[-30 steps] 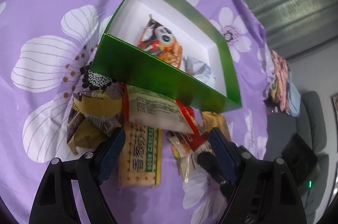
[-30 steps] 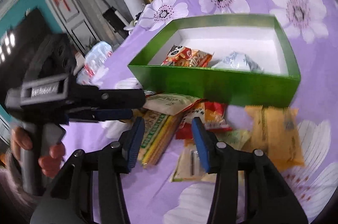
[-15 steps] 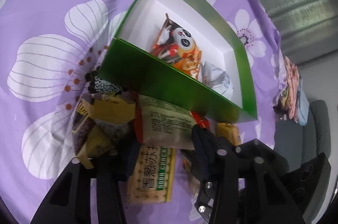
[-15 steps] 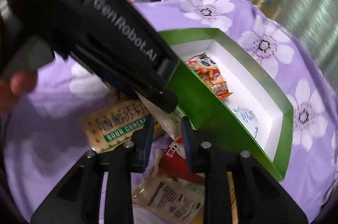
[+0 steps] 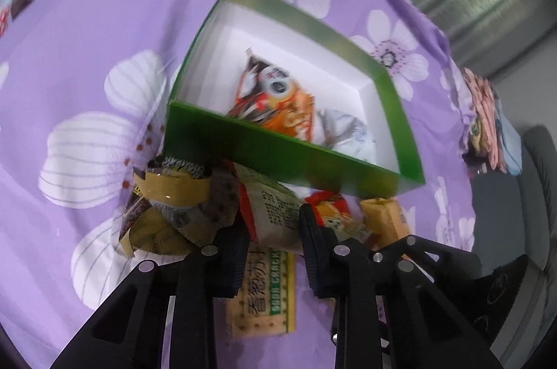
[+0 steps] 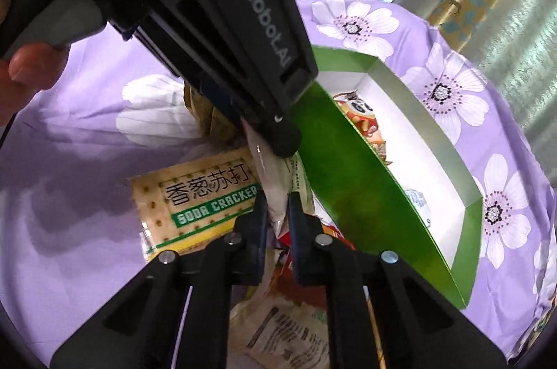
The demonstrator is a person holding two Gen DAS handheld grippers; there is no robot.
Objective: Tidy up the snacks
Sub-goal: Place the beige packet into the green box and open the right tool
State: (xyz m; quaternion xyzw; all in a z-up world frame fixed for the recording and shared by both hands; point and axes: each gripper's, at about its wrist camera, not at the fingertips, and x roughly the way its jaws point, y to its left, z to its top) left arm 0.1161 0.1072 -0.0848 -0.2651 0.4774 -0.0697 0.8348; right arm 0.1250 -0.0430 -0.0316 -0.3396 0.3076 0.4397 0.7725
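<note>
Now both grippers pinch one pale packet (image 5: 275,216): left gripper (image 5: 273,236) jaws closing on it, right gripper (image 6: 277,212) jaws clamped, beside the green box (image 5: 285,146).

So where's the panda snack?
In the left wrist view the panda snack lies inside the green box, near its middle, beside a white packet and behind the pile of loose snacks.

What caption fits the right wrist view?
Right tool shut on a pale snack packet beside the green box, soda crackers lying underneath on purple floral cloth.
</note>
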